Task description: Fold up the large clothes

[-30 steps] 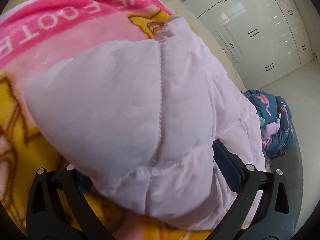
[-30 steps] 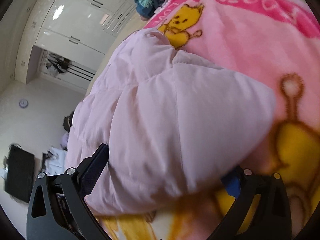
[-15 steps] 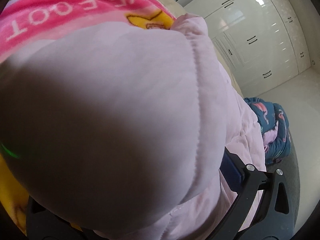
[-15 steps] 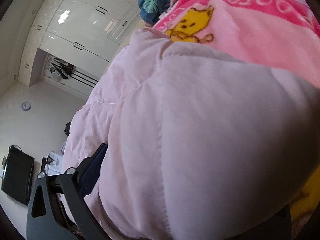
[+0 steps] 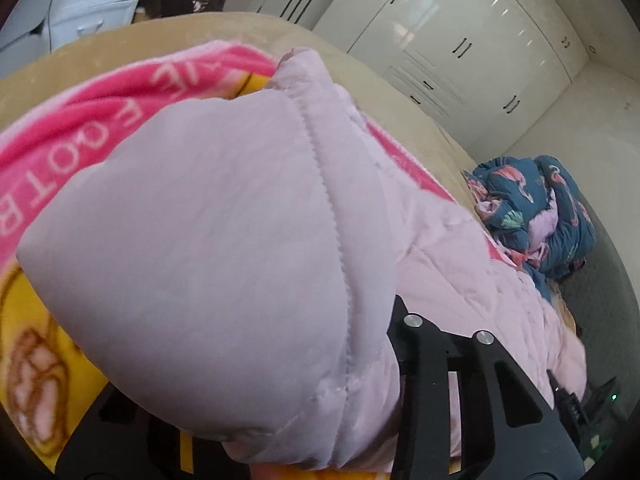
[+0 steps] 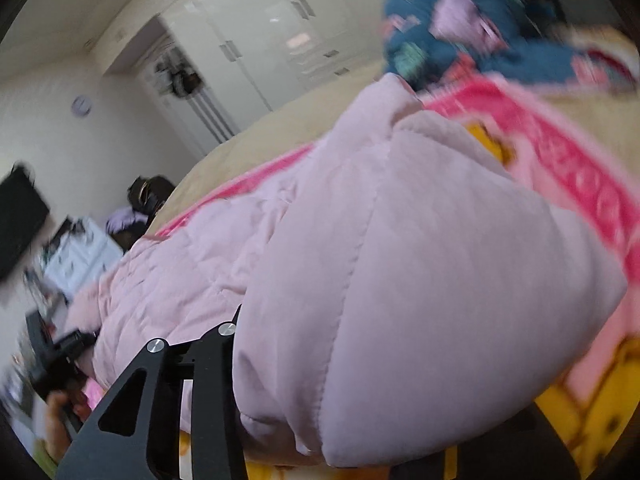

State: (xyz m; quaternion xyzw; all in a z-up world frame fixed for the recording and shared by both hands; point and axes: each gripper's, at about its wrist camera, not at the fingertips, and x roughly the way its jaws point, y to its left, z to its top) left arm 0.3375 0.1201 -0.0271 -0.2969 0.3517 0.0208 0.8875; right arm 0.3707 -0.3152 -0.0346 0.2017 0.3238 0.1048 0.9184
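Pale pink padded jacket (image 5: 224,248) bulges between jaws of closing left gripper (image 5: 288,420), blocks nearly all forward room. Same jacket (image 6: 420,280) fills closing right gripper (image 6: 360,420) too. Pink-and-yellow blanket (image 5: 80,120) bare left of left gripper; bare blanket (image 6: 580,208) right of right gripper. Beige bed surface (image 5: 360,80) beyond blanket unoccupied. Blue patterned bundle (image 5: 544,216) sits at far bed edge, well apart from jacket. White wardrobe (image 5: 460,52) closes off far side. Left-hand clutter in right view blurred.
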